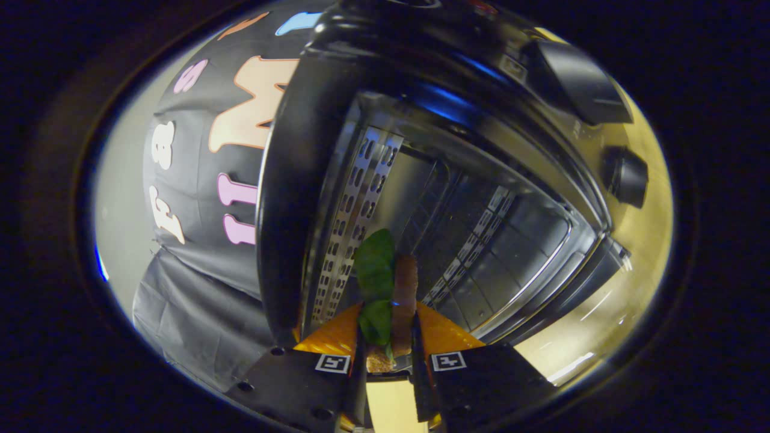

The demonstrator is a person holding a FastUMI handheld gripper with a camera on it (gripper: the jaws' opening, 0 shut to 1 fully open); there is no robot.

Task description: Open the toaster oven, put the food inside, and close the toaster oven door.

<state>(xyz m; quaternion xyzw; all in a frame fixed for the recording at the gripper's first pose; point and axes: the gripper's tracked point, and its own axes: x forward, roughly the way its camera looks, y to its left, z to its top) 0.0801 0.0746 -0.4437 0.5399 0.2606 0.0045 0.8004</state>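
The gripper [388,337] was rolled to one side and pointed forward. Its two fingers [361,343] stood close together and nearly parallel, with only a narrow gap between them, and both pressed on the sandwich [385,288] held upright in that gap. Each finger carried a small square marker near its base. The fingertips reached just into the oven [457,198] opening.

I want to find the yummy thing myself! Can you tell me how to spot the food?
Find the big black toaster oven with its door open and its shiny metal inside showing. Right at its mouth, the gripper is shut on the food, a sandwich pinched between the two fingers. It is the only soft thing there, with green leaves beside a brown filling, amid hard metal.
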